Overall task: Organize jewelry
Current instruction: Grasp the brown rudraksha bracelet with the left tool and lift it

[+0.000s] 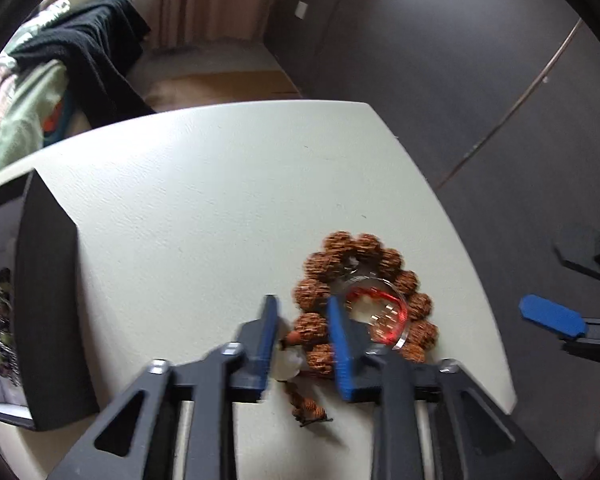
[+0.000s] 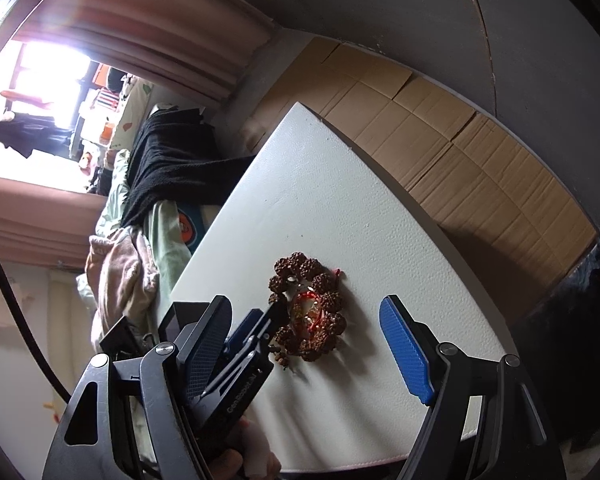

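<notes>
A brown bracelet of large knobbly beads (image 1: 340,256) lies on the white table (image 1: 204,184), with a clear ring with red thread (image 1: 384,312) lying inside it. A pale round bead and orange tassel (image 1: 304,404) trail from it. My left gripper (image 1: 302,310) is open; its jaws straddle the bracelet's near-left beads. In the right wrist view the bracelet (image 2: 308,312) lies ahead, the left gripper (image 2: 260,328) touches it, and my right gripper (image 2: 308,344) is open and empty, held above the table.
A black open box (image 1: 48,300) with jewelry inside (image 1: 2,320) stands at the table's left. The table edge runs close on the right. Clothes and a black garment (image 2: 168,164) lie beyond the table. Flattened cardboard (image 2: 440,136) covers the floor.
</notes>
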{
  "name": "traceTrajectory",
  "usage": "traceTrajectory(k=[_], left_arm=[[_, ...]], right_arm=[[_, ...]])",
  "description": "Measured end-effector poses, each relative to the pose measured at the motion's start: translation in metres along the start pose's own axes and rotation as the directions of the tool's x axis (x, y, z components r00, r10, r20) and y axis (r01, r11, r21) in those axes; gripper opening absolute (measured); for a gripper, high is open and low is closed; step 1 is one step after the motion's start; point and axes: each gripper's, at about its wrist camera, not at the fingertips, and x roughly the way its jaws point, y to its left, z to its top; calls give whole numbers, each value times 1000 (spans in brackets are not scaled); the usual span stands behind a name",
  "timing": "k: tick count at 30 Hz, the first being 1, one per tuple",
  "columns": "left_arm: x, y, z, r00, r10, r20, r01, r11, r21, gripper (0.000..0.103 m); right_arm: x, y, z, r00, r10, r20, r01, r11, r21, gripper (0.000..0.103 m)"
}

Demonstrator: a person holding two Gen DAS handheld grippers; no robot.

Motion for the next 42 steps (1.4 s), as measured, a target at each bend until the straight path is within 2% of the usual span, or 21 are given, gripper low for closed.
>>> traceTrajectory(k=[1,5,12,23,29,32,34,36,42], left_arm=[[-1,0,-1,1000,-5,-3,5,1000,0,18],[-14,6,-4,998,-64,16,64,997,-39,17],[-51,7,-7,983,-165,85,169,984,-46,17],[-101,16,-8,941,-285,182,301,951,-65,17],[-125,31,-7,932,-261,251,288,954,-78,17],[-133,41,-5,929,-248,274,282,955,-94,17],[-134,49,-3,928,-242,285,281,954,-108,17],[-137,58,-2,926,-237,294,283,951,-123,17],[-139,79,3,922,-236,307,293,944,-154,17]], right_arm=[[0,0,-1,1000,-1,-2,1,1000,-3,77],[1,0,-2,1000,-10,-10,10,1000,-11,77],[0,1,-7,1000,-27,-11,27,999,-30,77],[5,7,-14,998,-60,-8,59,996,-65,77],[16,17,-17,997,-77,-8,76,991,-106,76],[24,24,-20,996,-87,-2,86,986,-141,66],[32,28,-20,996,-87,-12,84,984,-160,55],[40,32,-20,995,-94,-15,90,980,-179,48],[63,41,-18,987,-159,-2,154,961,-231,38]])
